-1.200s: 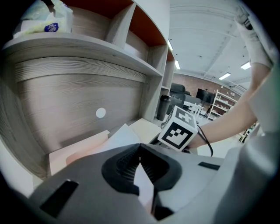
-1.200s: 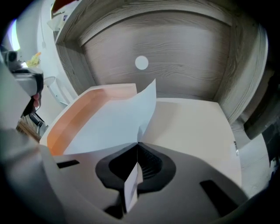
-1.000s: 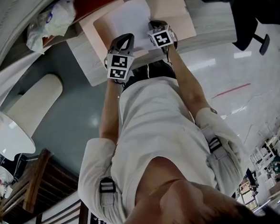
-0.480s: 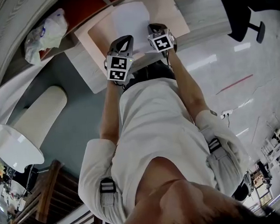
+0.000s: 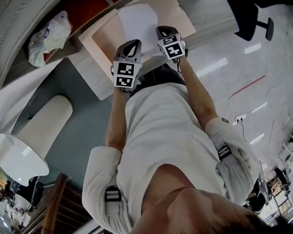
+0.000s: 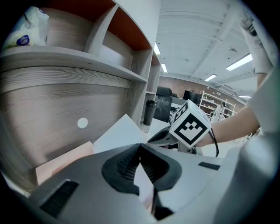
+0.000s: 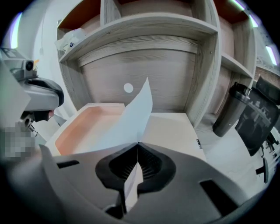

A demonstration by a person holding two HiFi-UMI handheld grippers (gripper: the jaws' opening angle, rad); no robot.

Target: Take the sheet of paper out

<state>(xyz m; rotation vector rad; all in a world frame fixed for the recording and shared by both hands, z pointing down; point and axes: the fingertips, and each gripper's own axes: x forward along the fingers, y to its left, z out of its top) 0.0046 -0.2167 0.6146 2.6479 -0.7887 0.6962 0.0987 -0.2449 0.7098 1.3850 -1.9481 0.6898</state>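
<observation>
Left tongs point(image 5: 130, 44) and right tongs point(image 5: 163, 32) side by side — jaws pinched shut, arms outstretched.

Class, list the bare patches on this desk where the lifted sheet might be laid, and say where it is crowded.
Free: the desk strip between the beige box and the dark tumbler; the desk corner left of the box. Crowded: over the box, where left gripper and right gripper pinch the sheet.

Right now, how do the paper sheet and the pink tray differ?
The sheet is white, the tray pale pink. The sheet curves upward, pinched by the left hand-held gripper and right hand-held gripper; the tray lies flat, ungripped. Both look rectangular.
</observation>
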